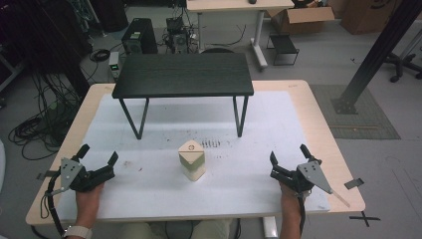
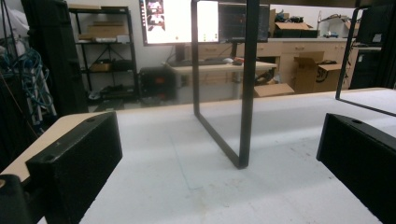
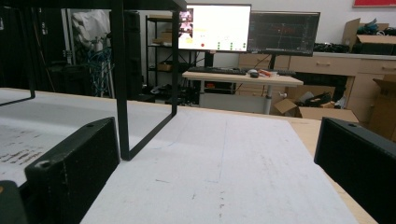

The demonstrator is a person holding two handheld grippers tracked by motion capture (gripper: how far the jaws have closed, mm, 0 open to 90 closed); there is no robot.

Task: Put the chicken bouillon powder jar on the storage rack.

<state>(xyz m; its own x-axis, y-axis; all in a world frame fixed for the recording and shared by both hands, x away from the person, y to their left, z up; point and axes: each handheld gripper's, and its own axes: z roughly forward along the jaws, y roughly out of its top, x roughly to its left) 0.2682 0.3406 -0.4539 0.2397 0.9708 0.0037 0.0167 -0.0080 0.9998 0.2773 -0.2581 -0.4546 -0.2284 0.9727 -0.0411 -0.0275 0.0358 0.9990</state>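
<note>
Two grippers are held low at the near edge of the white mat (image 1: pixel 164 199), one in each hand. The left gripper (image 1: pixel 98 153) is seen well to the left of the single beige block (image 1: pixel 192 159) — its jaws are spread wide, with nothing between them. The right gripper (image 1: pixel 287 155) is found well to the right of that block, its jaws likewise released and empty. In the left gripper view the left gripper (image 2: pixel 219 154) is seen with bare mat between its two black jaws, and in the right gripper view the same holds for the right gripper (image 3: pixel 215 158).

The block, one only, is set upright on the mat between the two grippers, apart from both, a round mark showing on its top face.

Beyond the block, one small black table (image 1: pixel 183 74) is stood on the mat — two loop legs are counted under it.
</note>
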